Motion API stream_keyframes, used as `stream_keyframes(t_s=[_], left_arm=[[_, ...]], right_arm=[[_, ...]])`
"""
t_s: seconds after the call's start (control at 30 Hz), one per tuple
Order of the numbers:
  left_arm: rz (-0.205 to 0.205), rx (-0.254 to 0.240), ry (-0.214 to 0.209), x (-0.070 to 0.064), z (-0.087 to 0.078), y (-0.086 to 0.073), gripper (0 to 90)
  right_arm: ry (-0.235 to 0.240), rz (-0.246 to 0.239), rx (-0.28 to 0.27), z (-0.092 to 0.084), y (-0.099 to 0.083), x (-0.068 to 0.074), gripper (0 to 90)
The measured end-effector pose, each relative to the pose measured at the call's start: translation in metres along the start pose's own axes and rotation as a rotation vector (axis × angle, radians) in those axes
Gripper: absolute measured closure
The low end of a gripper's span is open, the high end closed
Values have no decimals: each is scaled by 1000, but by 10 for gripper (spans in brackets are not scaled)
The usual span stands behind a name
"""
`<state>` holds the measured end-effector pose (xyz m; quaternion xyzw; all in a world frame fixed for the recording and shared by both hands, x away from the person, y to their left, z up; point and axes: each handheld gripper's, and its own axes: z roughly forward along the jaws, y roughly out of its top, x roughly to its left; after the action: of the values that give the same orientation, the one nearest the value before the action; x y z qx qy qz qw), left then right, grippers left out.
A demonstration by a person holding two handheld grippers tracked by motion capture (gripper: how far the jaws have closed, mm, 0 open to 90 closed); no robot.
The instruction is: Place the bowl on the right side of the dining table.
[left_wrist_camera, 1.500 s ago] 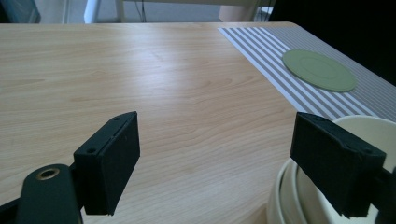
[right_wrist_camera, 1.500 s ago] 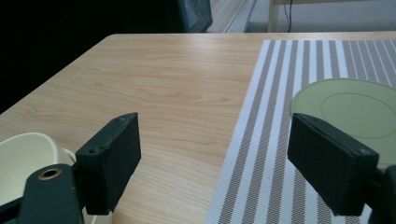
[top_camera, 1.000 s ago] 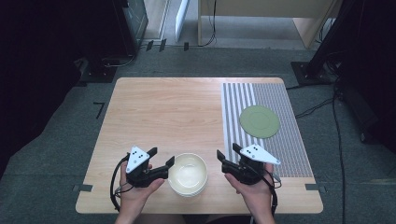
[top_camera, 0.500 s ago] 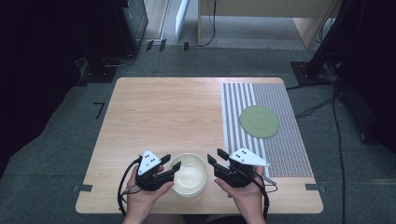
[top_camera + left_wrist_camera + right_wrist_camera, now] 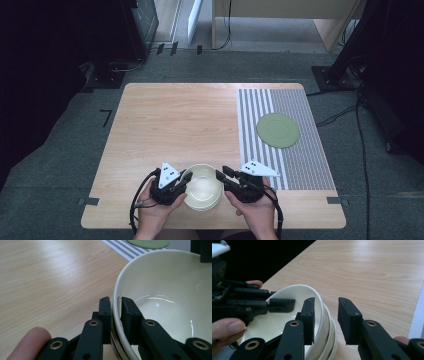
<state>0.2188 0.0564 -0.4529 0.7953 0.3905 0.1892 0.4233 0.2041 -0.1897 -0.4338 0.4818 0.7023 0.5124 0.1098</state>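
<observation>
A stack of cream bowls (image 5: 202,186) stands near the table's front edge, between my two grippers. The left gripper (image 5: 186,176) holds the left rim of the top bowl (image 5: 170,290), and in the left gripper view its gripper (image 5: 115,301) has one pad inside and one outside, both pressed on the rim. The right gripper (image 5: 222,172) is at the right rim. In the right gripper view its jaws (image 5: 325,302) straddle the bowl's (image 5: 287,322) rim and have just been closing, with a gap left between the outer pad and the rim.
A round green plate (image 5: 278,130) lies on the grey striped mat (image 5: 285,165) that covers the right part of the wooden table (image 5: 175,120). The table's front edge runs just behind both hands.
Both grippers moved inward and down to the bowl's rim. The left jaws closed on the rim, and the right jaws narrowed around it.
</observation>
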Motion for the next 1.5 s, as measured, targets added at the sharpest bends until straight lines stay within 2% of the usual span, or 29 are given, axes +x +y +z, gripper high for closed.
stream_keyframes(t_s=[0.13,0.17,0.2,0.23,0.5,0.67,0.8,0.83,0.87,0.9,1.07,1.1,1.13,1.17,1.2,1.23,1.27,1.37,1.43,1.5], left_arm=[[13,-5,6,-1,1,0,801],[18,-12,8,-1,1,-1,803],[18,-12,8,-1,1,-1,805],[23,-18,10,-1,0,-1,807],[74,-49,27,-3,-3,1,818],[98,-69,35,-5,-5,2,824],[97,-83,31,-5,-6,3,831],[76,-96,13,-4,-8,3,831],[93,-103,24,-5,-9,5,836],[131,-100,37,-7,-11,8,836],[145,-104,37,-7,-12,8,837],[173,-120,51,-9,-13,8,836],[173,-120,51,-9,-13,8,836],[200,-142,62,-12,-14,8,835],[200,-142,62,-12,-14,8,835],[177,-145,46,-9,-14,8,832],[177,-145,46,-9,-14,8,830],[133,-125,14,-5,-12,8,823],[129,-98,16,-5,-10,8,818],[120,-72,8,-5,-6,7,772]], right_arm=[[-16,-15,0,3,-2,3,677],[-62,-33,-1,4,-3,6,633],[-62,-33,-1,4,-3,6,633],[-106,-52,3,7,-4,8,638],[-80,-54,24,17,-8,13,670],[-110,-66,23,20,-10,15,662],[-102,-67,27,22,-12,15,672],[-102,-70,28,22,-12,16,674],[-104,-72,30,23,-13,16,678],[-109,-74,30,24,-14,16,677],[-117,-74,31,26,-16,17,685],[-121,-77,29,26,-17,17,690],[-121,-77,29,26,-17,17,690],[-124,-75,26,27,-18,17,700],[-124,-75,26,27,-18,17,700],[-137,-78,17,27,-18,17,742],[-137,-78,17,27,-18,17,742],[-150,-91,5,26,-19,17,790],[-147,-86,0,26,-20,16,795],[-147,-90,-1,26,-20,16,798]])
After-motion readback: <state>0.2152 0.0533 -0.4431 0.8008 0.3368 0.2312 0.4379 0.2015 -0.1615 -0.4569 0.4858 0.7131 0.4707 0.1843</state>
